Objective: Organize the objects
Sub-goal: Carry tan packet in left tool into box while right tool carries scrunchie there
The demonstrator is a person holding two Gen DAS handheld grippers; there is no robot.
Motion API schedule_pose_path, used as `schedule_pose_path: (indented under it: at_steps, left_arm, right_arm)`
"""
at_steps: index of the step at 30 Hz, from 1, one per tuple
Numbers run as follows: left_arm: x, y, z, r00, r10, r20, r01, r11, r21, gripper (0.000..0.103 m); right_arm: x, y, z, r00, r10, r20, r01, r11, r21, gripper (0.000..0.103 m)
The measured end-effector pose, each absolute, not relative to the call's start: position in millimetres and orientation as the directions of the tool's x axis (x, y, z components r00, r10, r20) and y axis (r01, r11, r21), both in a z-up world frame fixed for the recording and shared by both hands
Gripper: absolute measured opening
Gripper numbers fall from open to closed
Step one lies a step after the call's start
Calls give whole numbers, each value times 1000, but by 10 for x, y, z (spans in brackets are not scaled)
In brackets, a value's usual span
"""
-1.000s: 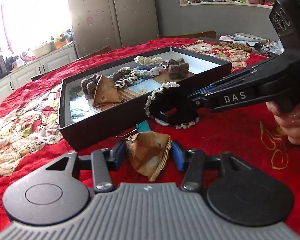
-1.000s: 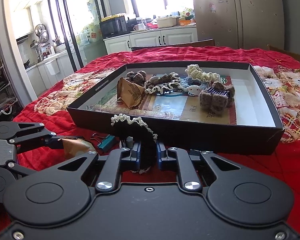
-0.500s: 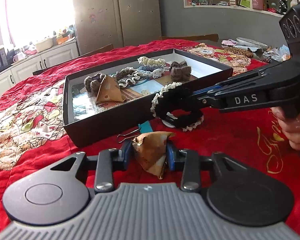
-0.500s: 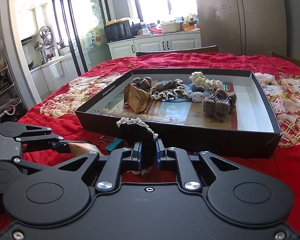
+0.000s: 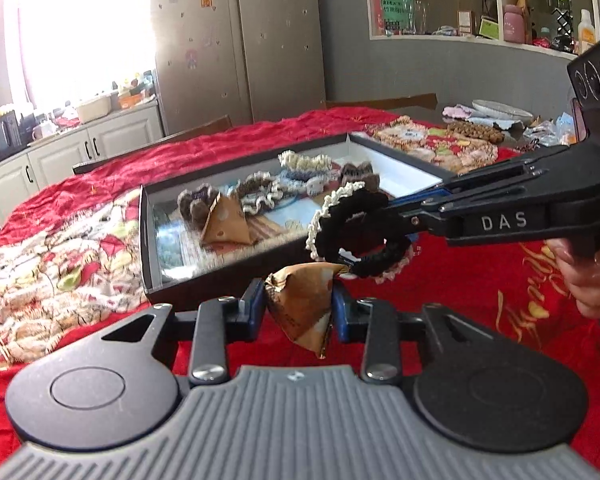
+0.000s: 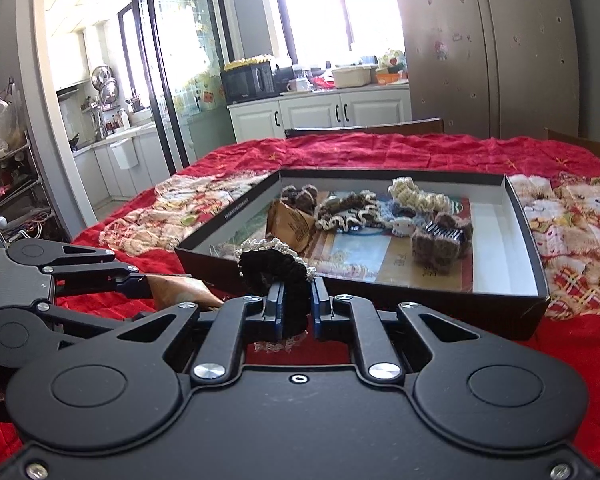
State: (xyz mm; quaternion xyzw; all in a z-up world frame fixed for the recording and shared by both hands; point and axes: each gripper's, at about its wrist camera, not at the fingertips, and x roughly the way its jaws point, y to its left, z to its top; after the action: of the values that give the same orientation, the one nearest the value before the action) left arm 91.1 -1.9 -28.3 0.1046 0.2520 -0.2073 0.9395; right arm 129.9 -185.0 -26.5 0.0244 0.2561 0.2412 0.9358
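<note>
Lifted: crumpled brown packet [image 5: 305,307], lace-edged black scrunchie [image 5: 354,236].

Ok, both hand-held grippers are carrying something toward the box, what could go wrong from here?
The left hand-held gripper pinches the paper packet only near its top; it might slip out. The scrunchie in the right hand-held gripper hangs just above the packet, so the two could collide. Either load may catch the box front wall if carried low.
</note>
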Motion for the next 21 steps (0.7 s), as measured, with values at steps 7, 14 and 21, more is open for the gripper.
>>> schedule_pose_path:
  at_steps: [7,14,21]
  left_arm:
    - [990,-67,-131,808,-330,-489,430,897,105,38]
    - [1156,-154,16,825,-330,-459,422,899,113,38]
    - [1399,-261,113,835,-325,-444,407,908,101,38]
  right_arm:
    - [1287,-1903,-105,780,453,-432,-433,889,150,13]
    - [1351,-2015,86,816,419,-397,-401,906,133,13]
    - [1525,-2118,211,845,380,-375,-358,925,130,13]
